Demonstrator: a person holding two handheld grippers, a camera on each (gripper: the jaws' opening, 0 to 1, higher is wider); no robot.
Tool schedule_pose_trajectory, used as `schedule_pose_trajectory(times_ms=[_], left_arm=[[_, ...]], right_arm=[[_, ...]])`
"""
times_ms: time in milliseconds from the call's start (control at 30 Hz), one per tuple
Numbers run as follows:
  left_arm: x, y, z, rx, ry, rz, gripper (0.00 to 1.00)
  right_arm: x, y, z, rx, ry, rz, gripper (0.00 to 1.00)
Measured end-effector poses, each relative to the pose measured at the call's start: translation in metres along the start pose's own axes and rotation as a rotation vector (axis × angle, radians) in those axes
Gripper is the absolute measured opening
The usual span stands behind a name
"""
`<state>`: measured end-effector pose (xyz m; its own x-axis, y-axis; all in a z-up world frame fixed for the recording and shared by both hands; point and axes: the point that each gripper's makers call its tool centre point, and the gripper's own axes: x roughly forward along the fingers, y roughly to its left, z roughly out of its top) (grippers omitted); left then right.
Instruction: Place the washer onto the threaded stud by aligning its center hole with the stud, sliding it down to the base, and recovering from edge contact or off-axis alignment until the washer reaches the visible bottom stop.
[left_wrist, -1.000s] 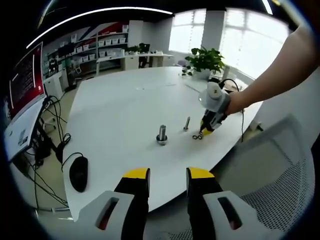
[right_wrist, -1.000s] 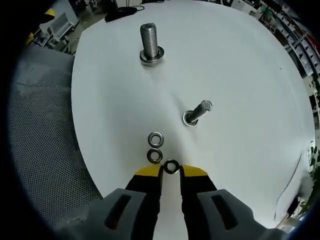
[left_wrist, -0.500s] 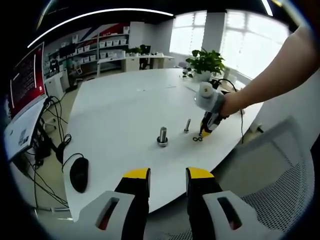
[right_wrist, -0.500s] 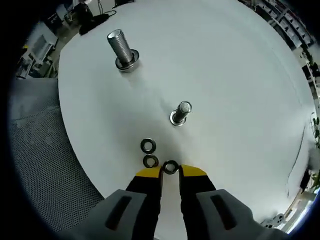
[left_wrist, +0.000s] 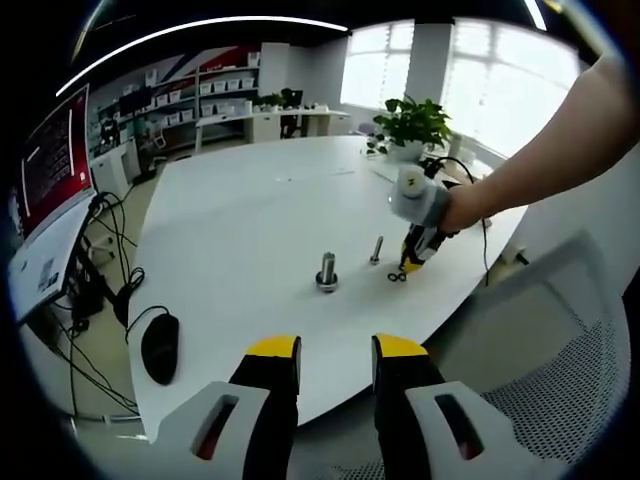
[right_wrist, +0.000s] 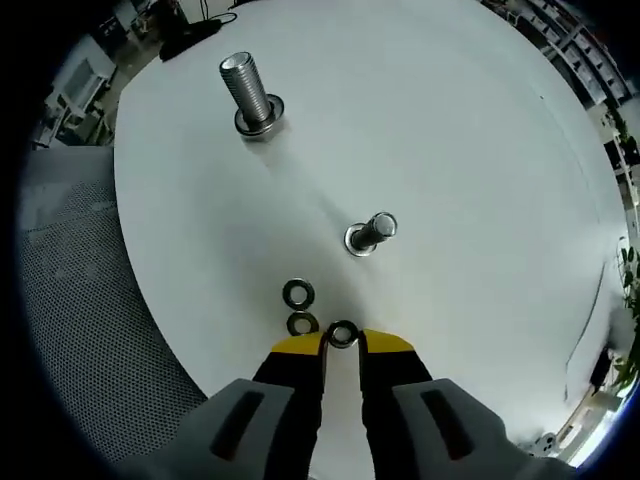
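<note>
**Right claw clenched on a washer at the near tabletop edge**

Right claw (right_wrist: 342, 343): jaws drawn close, with a washer (right_wrist: 343, 333) gripped between the yellow tips. In the left gripper view this claw (left_wrist: 412, 262) points down at the tabletop, held in a person's hand (left_wrist: 462, 207).

Just left of the tips, two loose washers lie flat on the white tabletop (right_wrist: 450, 130): the nearer one (right_wrist: 301, 323) beside the left jaw tip, the second one (right_wrist: 297, 294) just beyond it.

Farther out stands the small threaded stud (right_wrist: 371, 234), head down, shank leaning to the right in the view. The large threaded stud (right_wrist: 250, 94) stands well beyond it, far left, with a washer at its base.

Left claw (left_wrist: 336, 350): released, jaws parted with nothing between them, held off the near tabletop edge. A black mouse (left_wrist: 159, 346) rests on the tabletop at the left. A potted plant (left_wrist: 411, 122) stands at the far side.
</note>
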<state>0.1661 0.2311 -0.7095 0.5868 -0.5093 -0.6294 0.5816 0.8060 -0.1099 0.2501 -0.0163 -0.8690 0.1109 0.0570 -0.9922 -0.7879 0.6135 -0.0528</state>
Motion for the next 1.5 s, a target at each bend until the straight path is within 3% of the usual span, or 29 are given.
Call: schedule_pose_trajectory(times_ms=[133,200,233,367,500,700,1067,1500], left_arm=[[0.000,0.000,0.000,-0.002,0.000,0.002,0.26],[0.000,0.001,0.000,-0.002,0.000,0.002,0.26],[0.000,0.001,0.000,-0.001,0.001,0.003,0.26],[0.000,0.001,-0.001,-0.002,0.003,0.005,0.26],[0.000,0.001,0.000,-0.003,0.003,0.006,0.26],[0.000,0.002,-0.001,-0.006,0.005,0.008,0.26],[0.000,0.002,-0.003,-0.005,0.013,0.009,0.26],[0.002,0.001,-0.005,0.000,0.026,0.003,0.26]], right_arm=[[-0.002,-0.001,0.000,-0.015,-0.021,0.007,0.15],[0.000,-0.003,0.001,0.088,-0.073,0.037,0.15],[-0.001,-0.003,0.002,0.096,-0.081,0.040,0.15],[-0.001,-0.002,0.001,-0.004,-0.121,0.035,0.15],[-0.001,-0.004,0.000,0.032,-0.158,0.042,0.15],[0.000,-0.003,0.002,0.033,-0.159,0.031,0.14],[-0.003,-0.004,0.000,0.166,-0.250,-0.019,0.14],[-0.010,-0.007,0.007,0.199,-0.295,-0.037,0.14]])
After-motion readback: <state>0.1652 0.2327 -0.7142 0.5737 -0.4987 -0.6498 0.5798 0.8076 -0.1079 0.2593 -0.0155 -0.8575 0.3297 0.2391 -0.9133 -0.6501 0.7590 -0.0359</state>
